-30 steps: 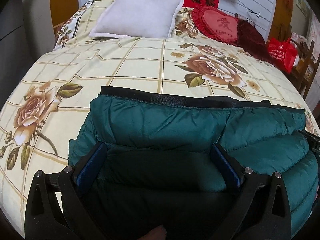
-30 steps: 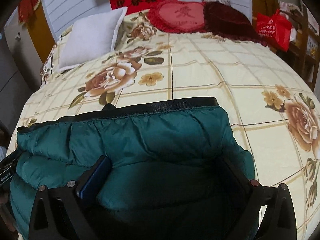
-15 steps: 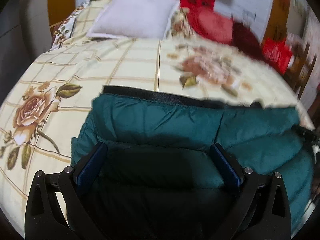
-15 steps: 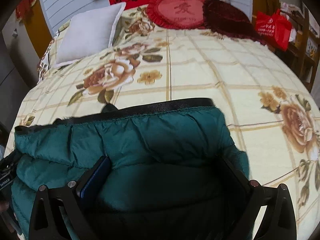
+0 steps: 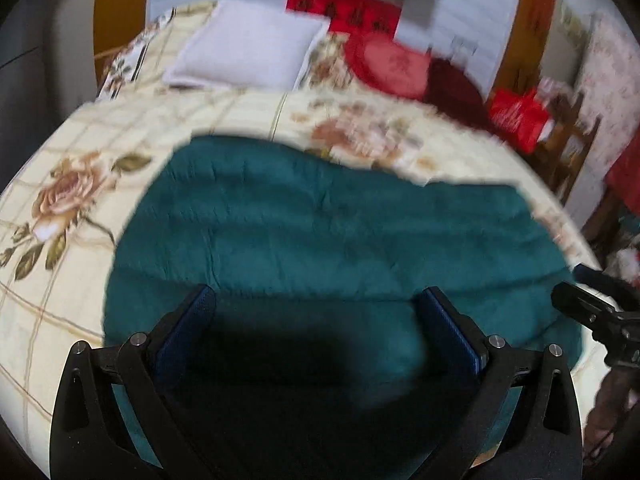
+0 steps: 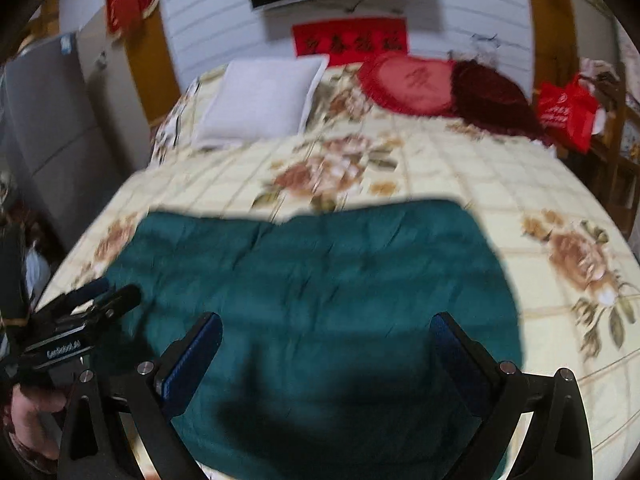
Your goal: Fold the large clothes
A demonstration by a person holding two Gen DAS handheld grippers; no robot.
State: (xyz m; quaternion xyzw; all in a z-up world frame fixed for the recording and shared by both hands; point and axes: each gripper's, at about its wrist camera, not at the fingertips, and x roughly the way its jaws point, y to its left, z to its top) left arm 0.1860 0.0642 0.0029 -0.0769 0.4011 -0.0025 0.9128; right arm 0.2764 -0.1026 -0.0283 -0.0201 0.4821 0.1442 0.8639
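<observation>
Green padded jacket [image 5: 340, 240] on bed [image 5: 92, 152], long axis 9-to-3, at 12 o'clock of both hand-held grippers, left [image 5: 316, 330] and right [image 6: 328, 354], both wide, empty, equally near.

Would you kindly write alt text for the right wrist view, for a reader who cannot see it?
A folded teal puffer jacket lies on a floral checked bedspread, with the right tool open above its near edge. The left tool shows at the left edge; a white pillow and red heart cushion sit at the headboard. The image is motion-blurred.
</observation>
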